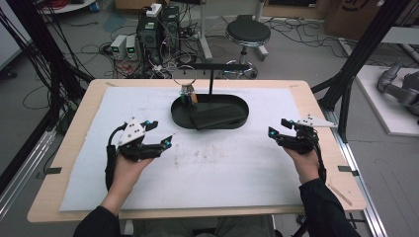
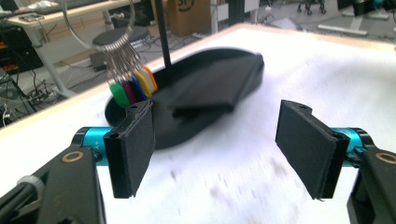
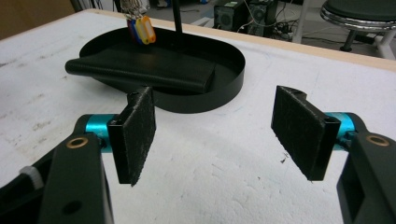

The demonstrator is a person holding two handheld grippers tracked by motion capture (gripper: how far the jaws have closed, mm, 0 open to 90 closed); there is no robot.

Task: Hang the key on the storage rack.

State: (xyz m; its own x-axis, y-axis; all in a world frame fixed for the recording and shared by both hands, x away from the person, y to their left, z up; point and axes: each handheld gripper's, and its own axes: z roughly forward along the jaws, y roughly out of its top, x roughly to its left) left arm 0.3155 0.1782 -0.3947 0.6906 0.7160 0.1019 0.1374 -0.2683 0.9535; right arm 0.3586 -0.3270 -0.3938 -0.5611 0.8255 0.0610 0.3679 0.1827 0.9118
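Approach step: left hand-held gripper (image 1: 159, 134) and right hand-held gripper (image 1: 278, 128) both wide open, empty. Next: reach the tray (image 1: 237, 123) at 12 o'clock for the keys (image 1: 188, 95).

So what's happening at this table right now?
A person holds a gripper in each hand over a white mat. The left gripper and right gripper are both open and empty, aimed at a black oval tray. In it lies a black wallet, and a ring of coloured key tags hangs above.
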